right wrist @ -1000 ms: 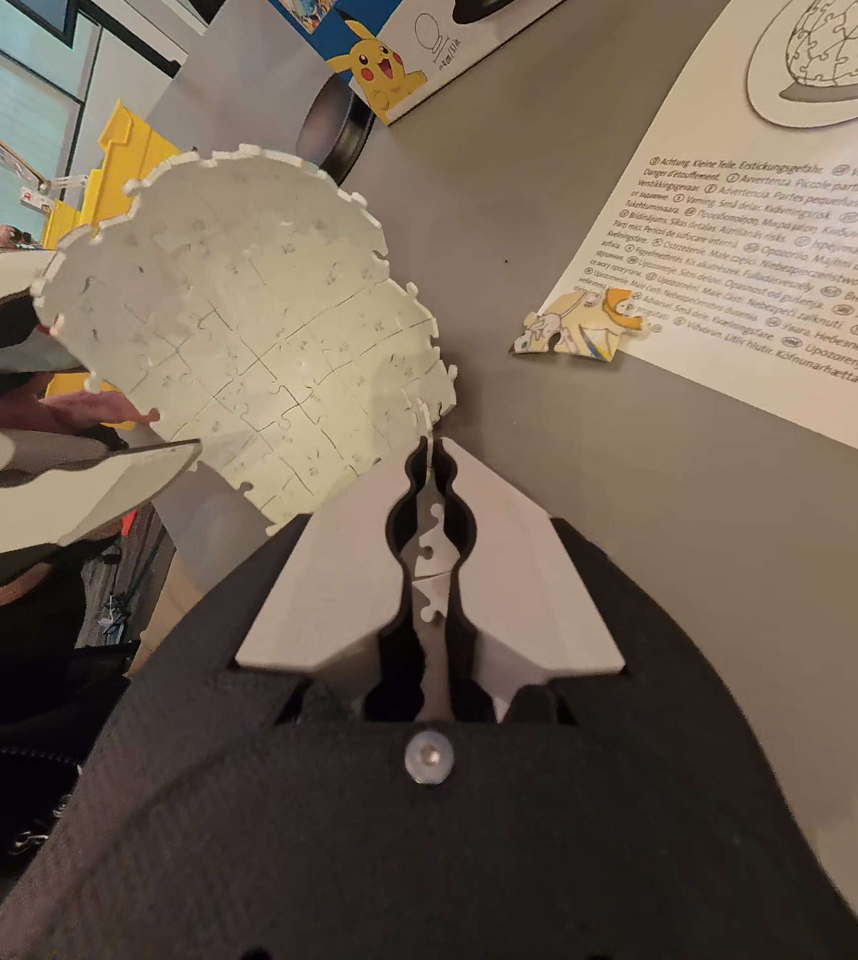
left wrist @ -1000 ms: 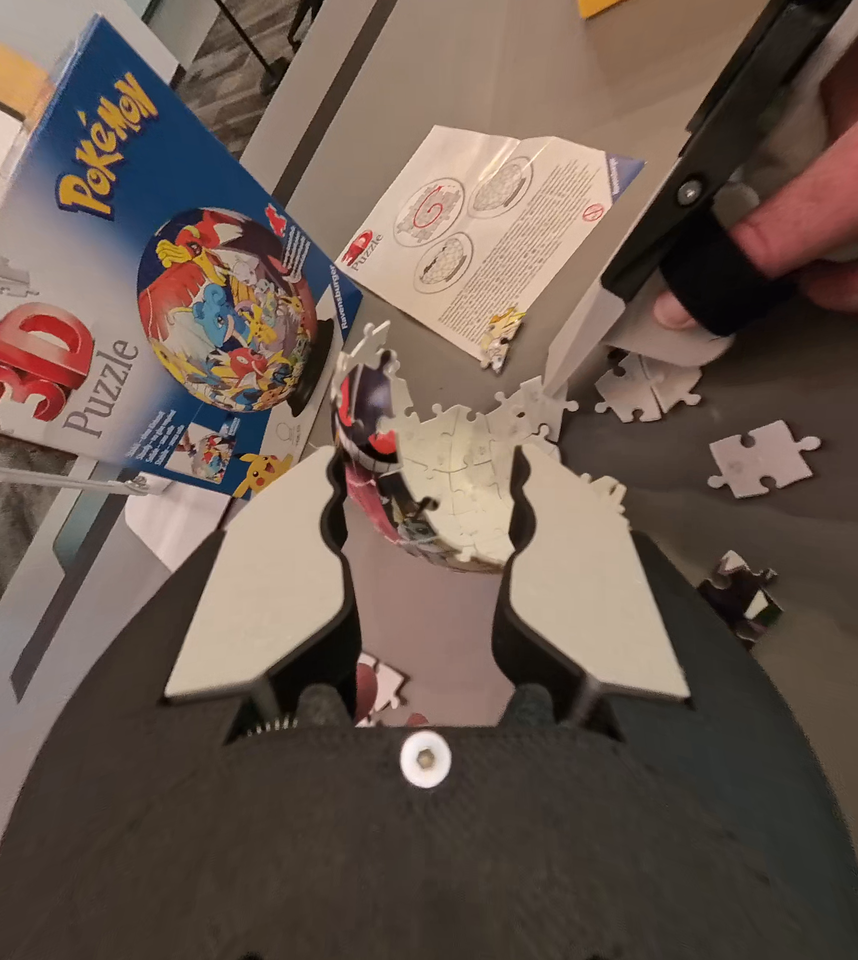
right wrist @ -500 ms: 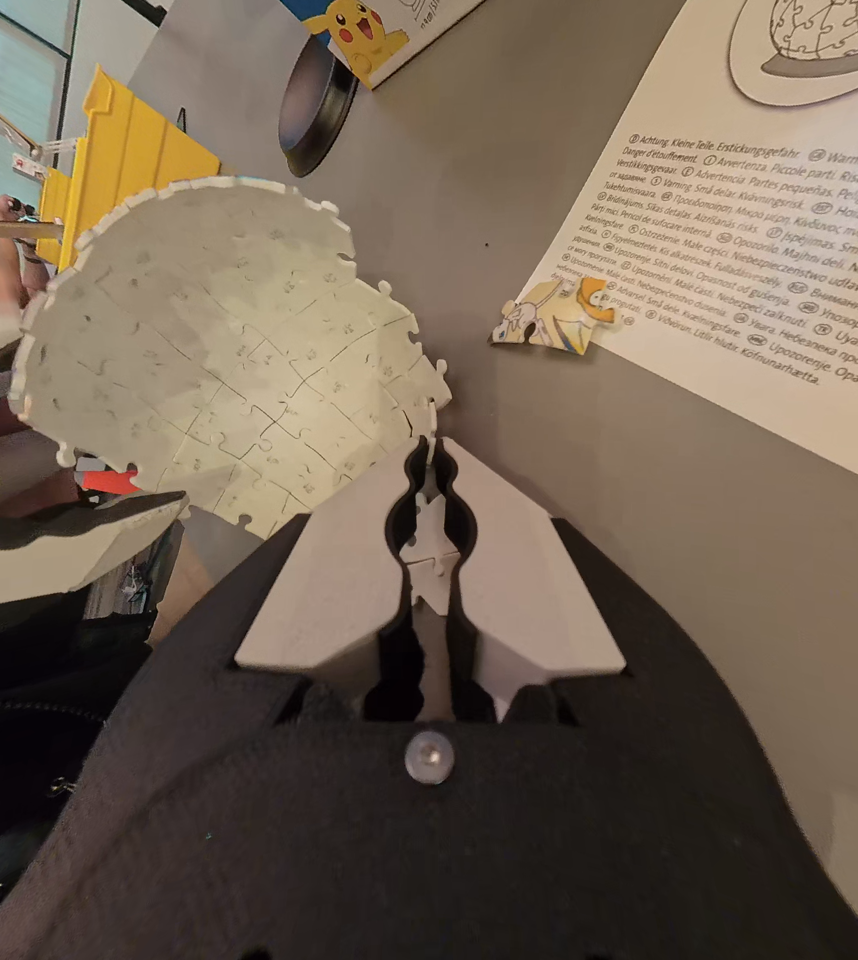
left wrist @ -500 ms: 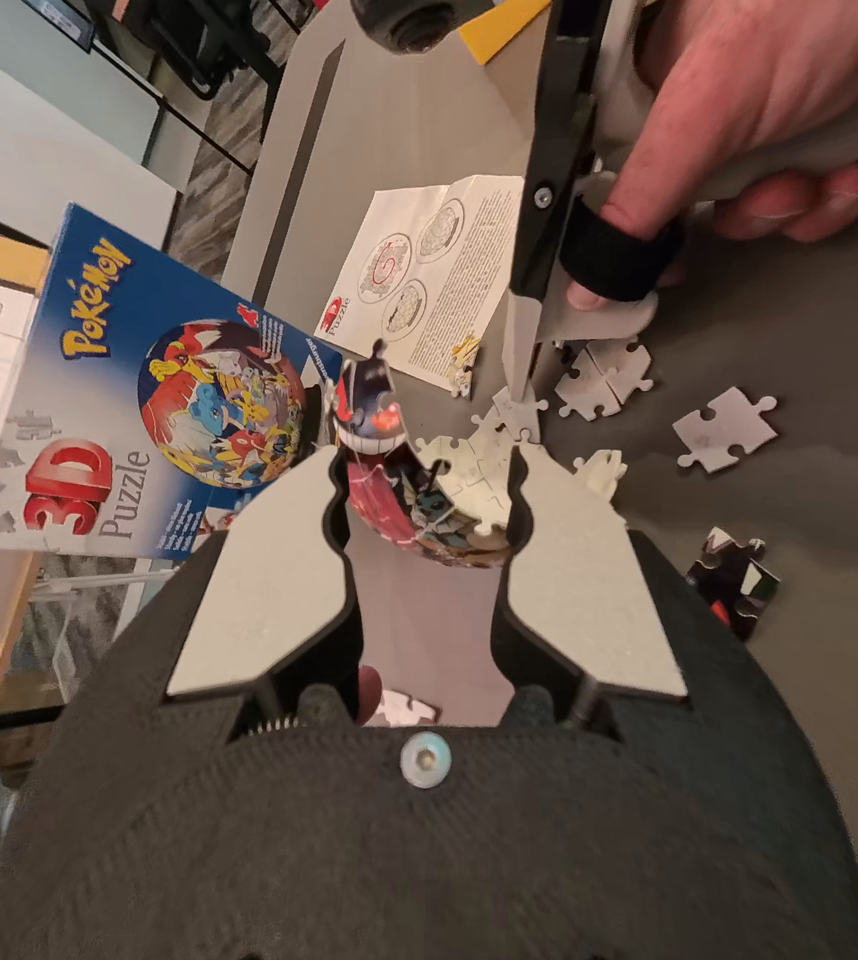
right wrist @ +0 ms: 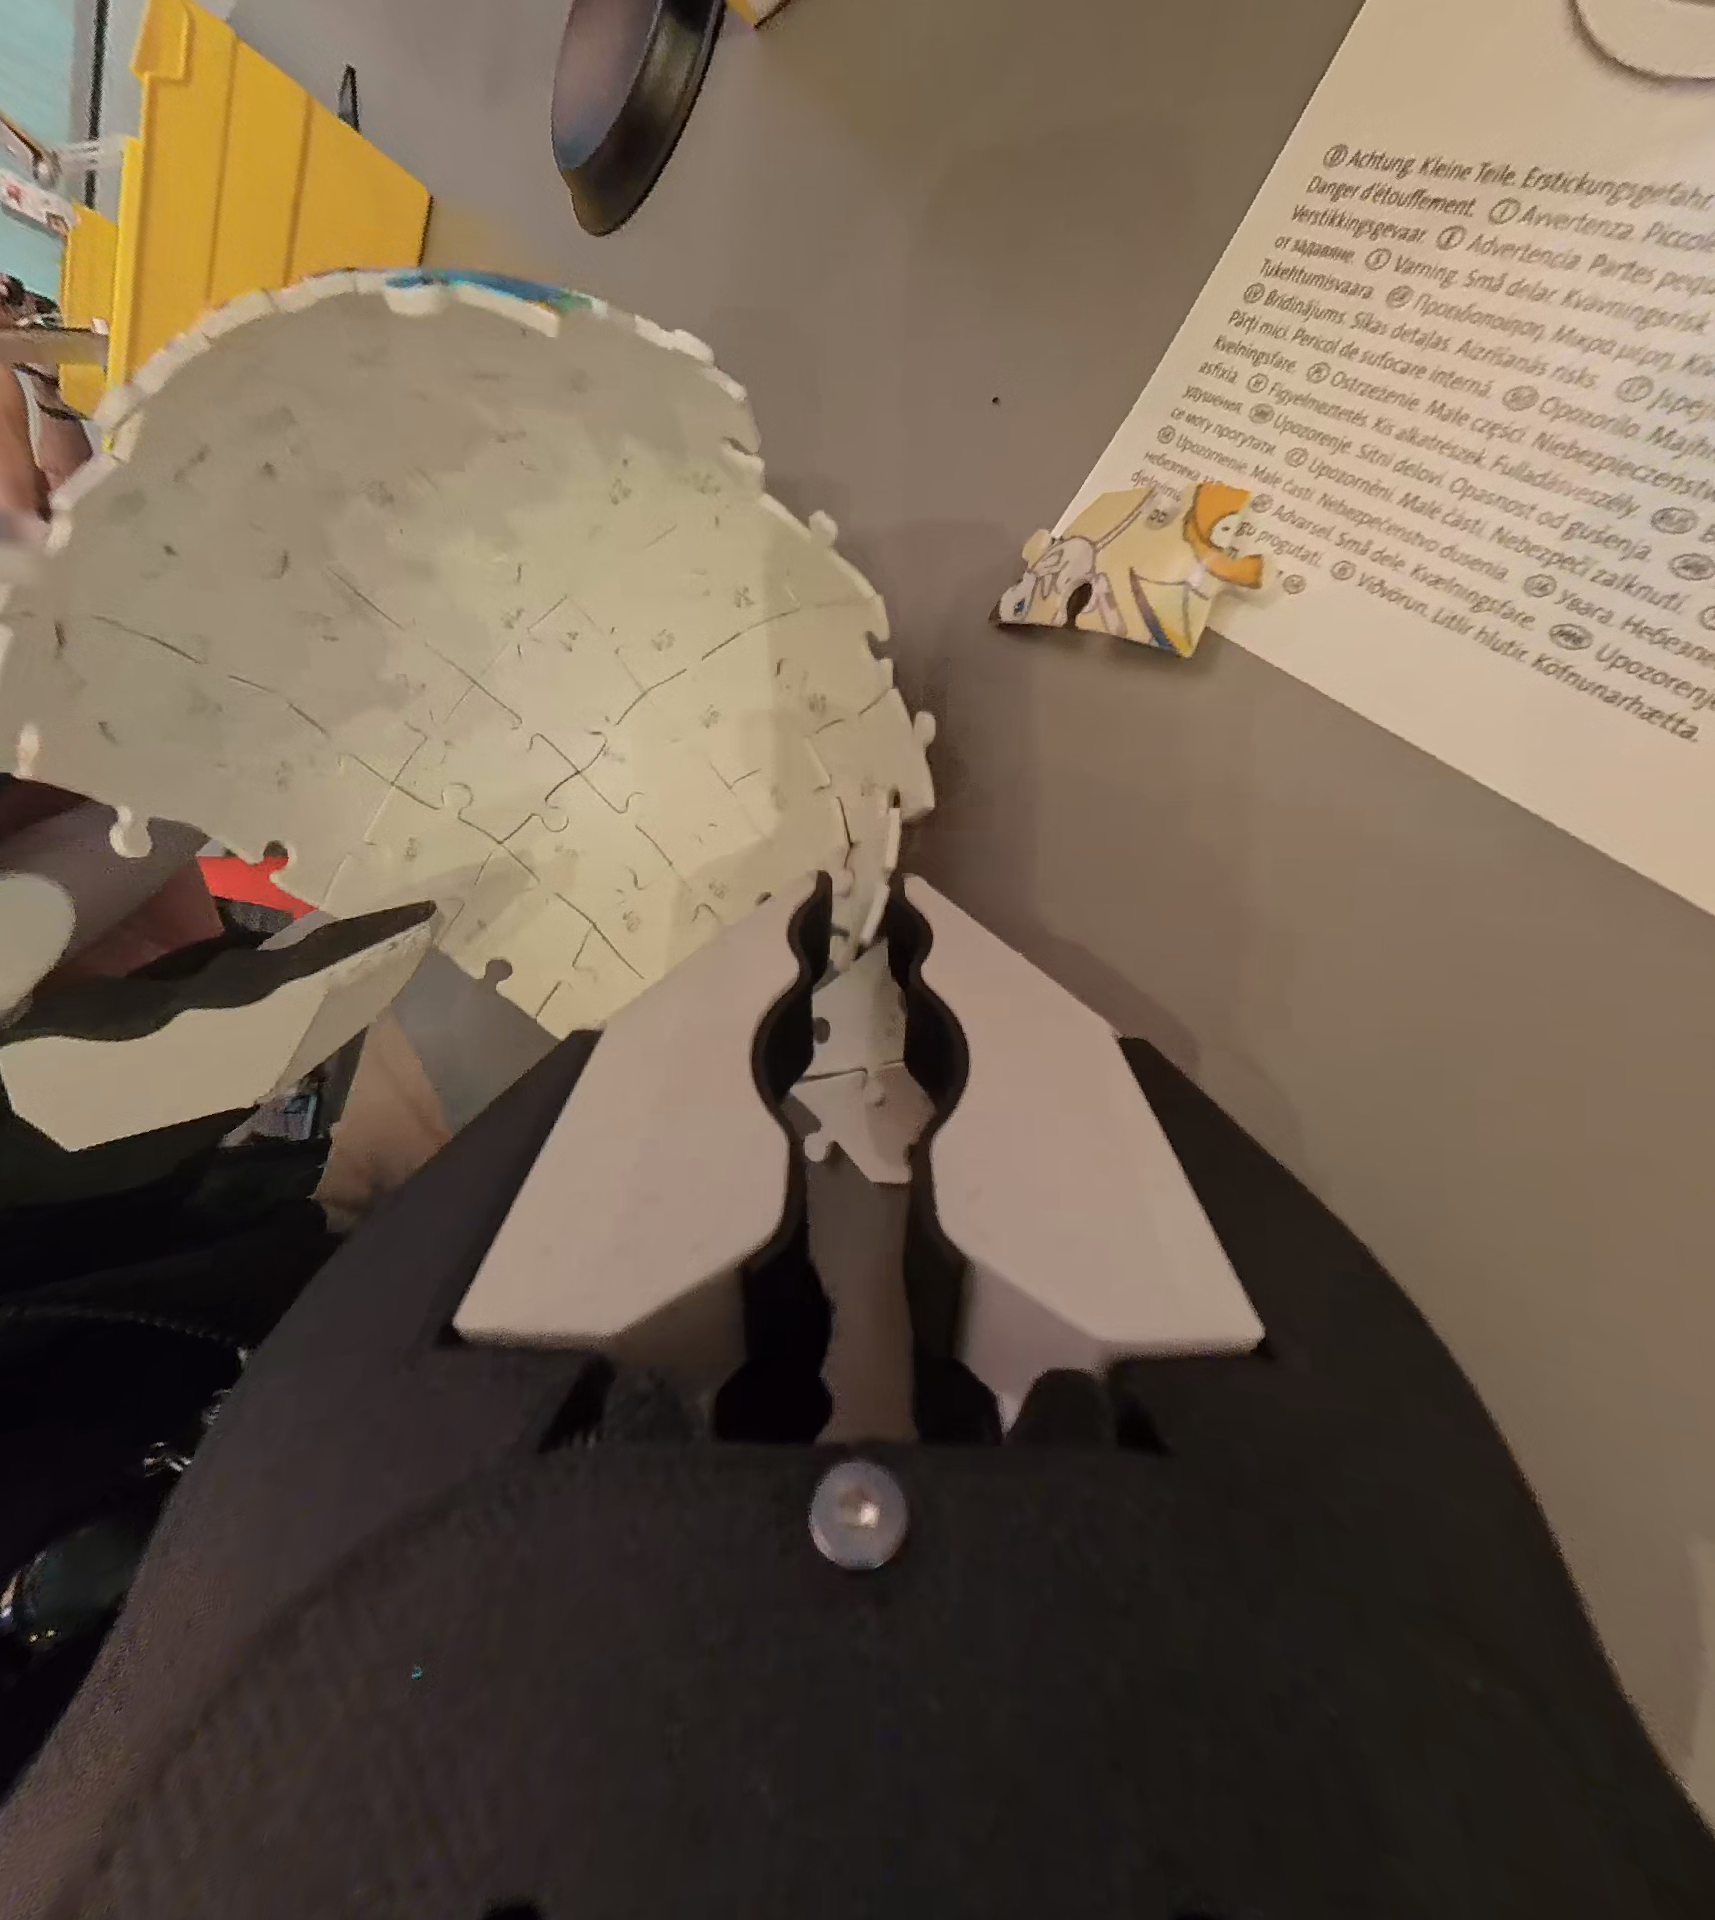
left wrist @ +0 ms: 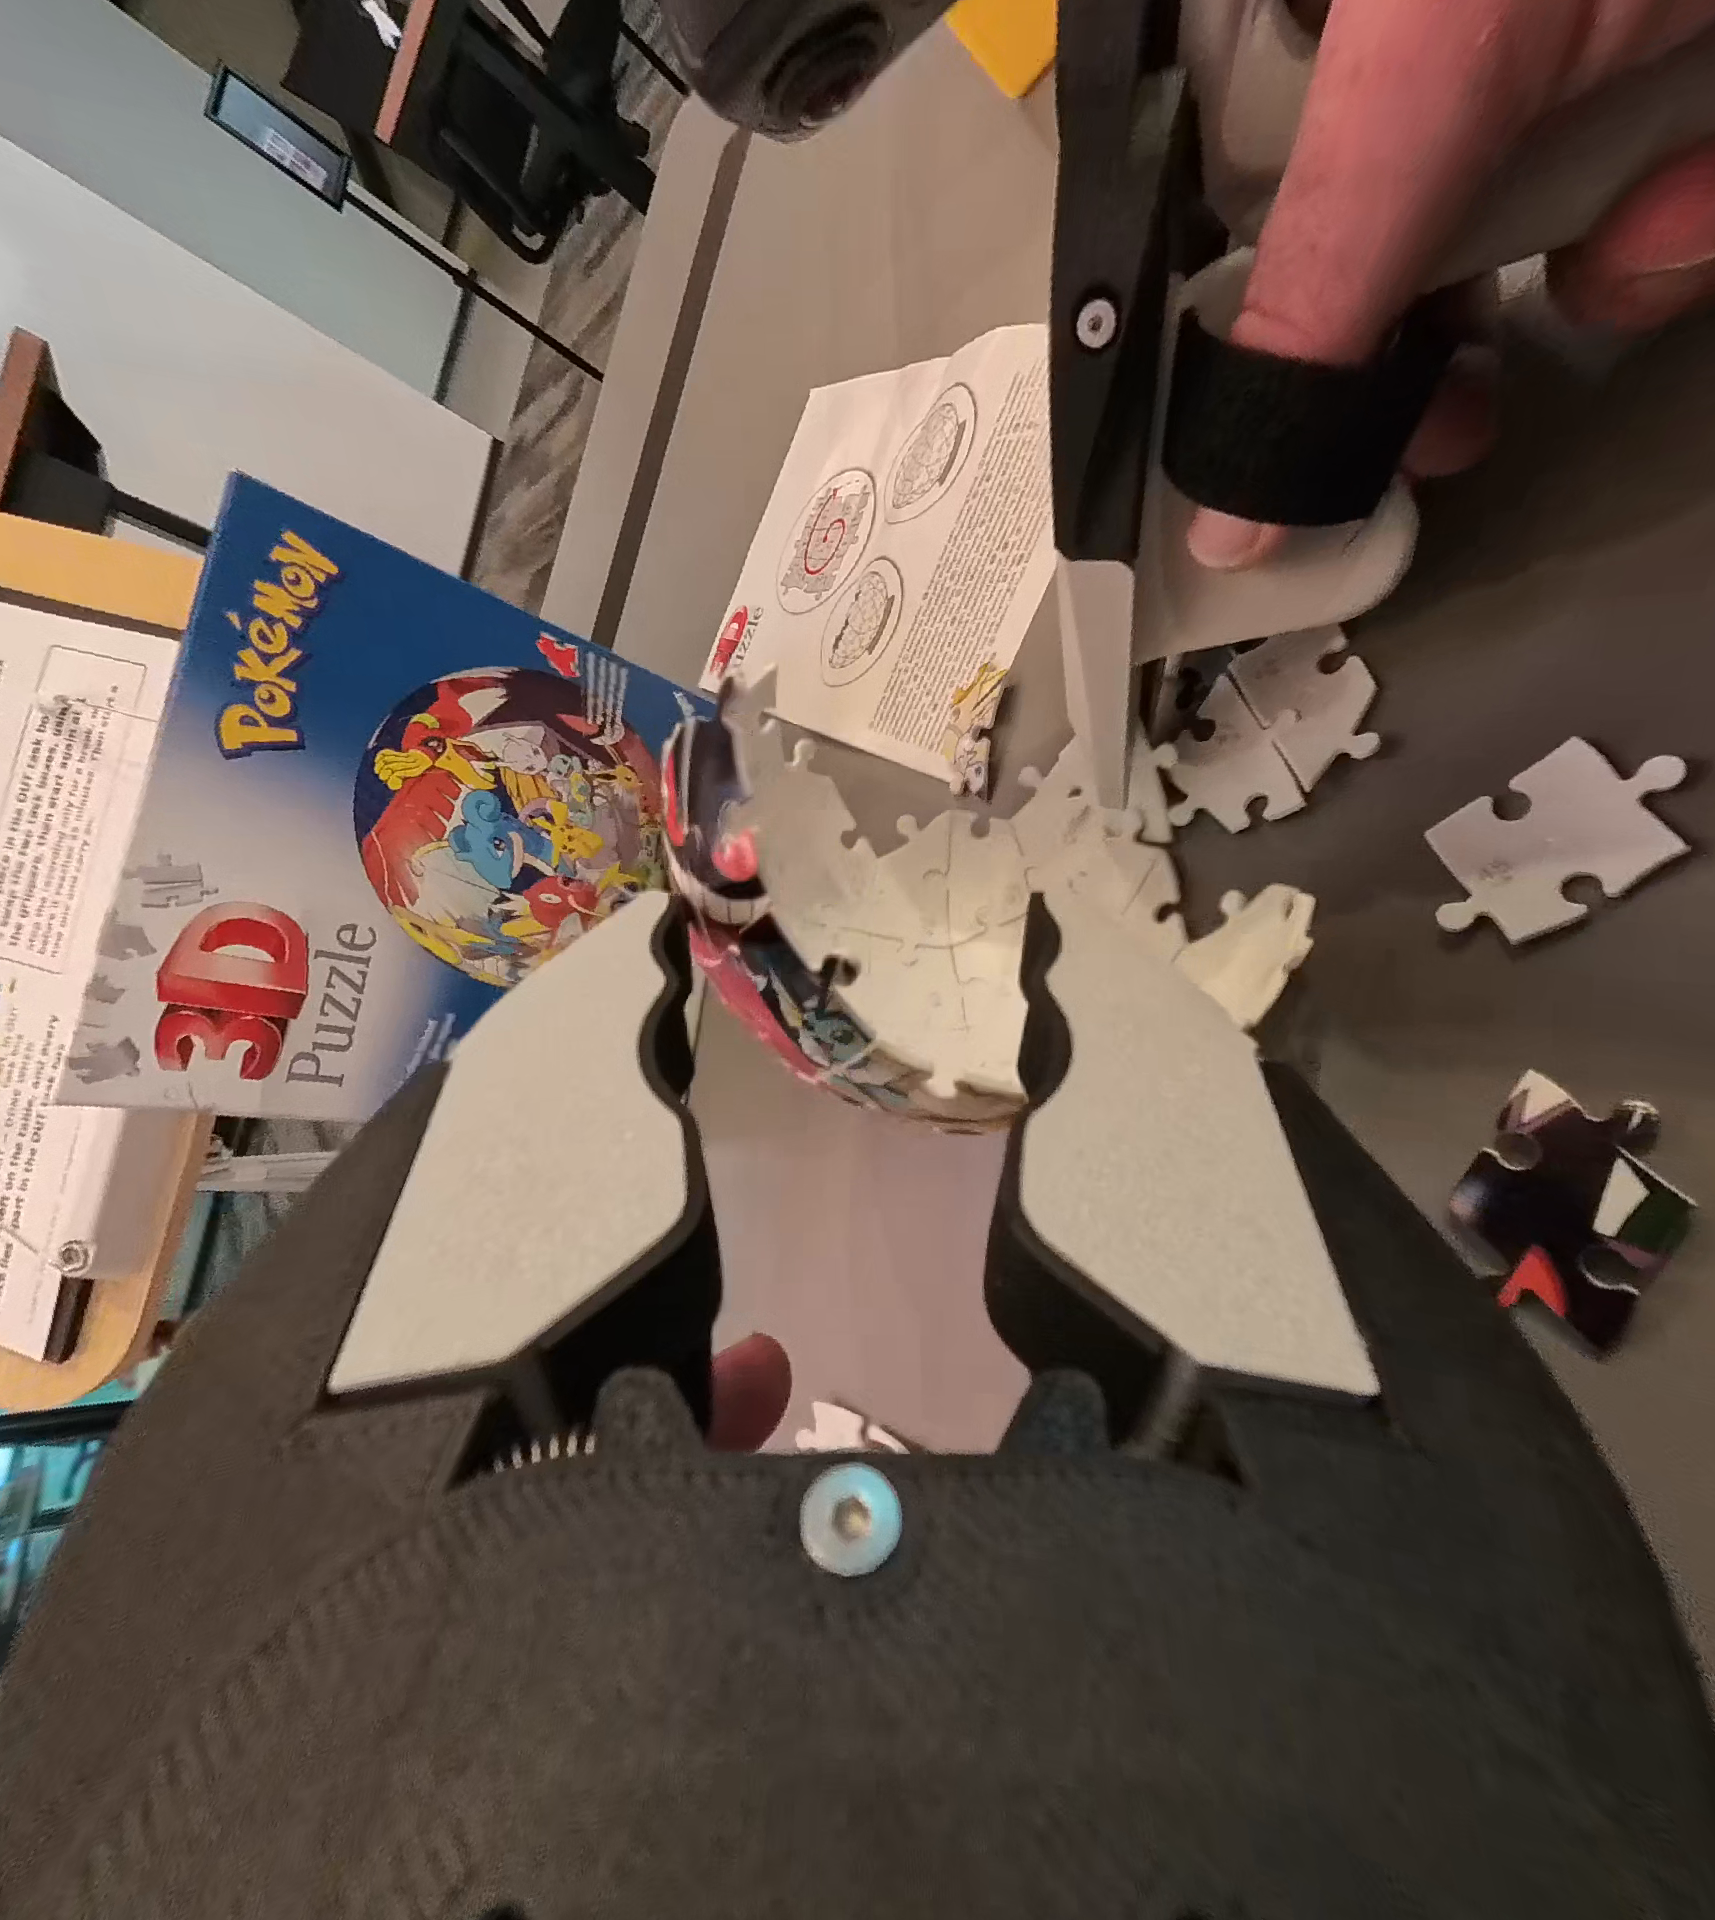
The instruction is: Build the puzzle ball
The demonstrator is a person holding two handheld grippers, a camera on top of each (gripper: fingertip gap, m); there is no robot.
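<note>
Shell [left wrist: 894, 966] roughly half built, gripped by my left gripper [left wrist: 858, 997]; right gripper [right wrist: 858, 997] clamps small joined pieces [right wrist: 858, 1081] at its rim; loose pieces [left wrist: 1559, 836] remain.

The right tongs [right wrist: 858, 904] have opened slightly around the puzzle pieces [right wrist: 863, 1081].

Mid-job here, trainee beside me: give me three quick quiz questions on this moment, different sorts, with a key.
1. True or false: the right gripper is shut on a white piece.
2. What does the left gripper hold? A) box B) shell C) leaflet
3. Fill in: the yellow piece lies on the edge of the ___.

Key: 1 true. 2 B, the shell. 3 leaflet.
</note>
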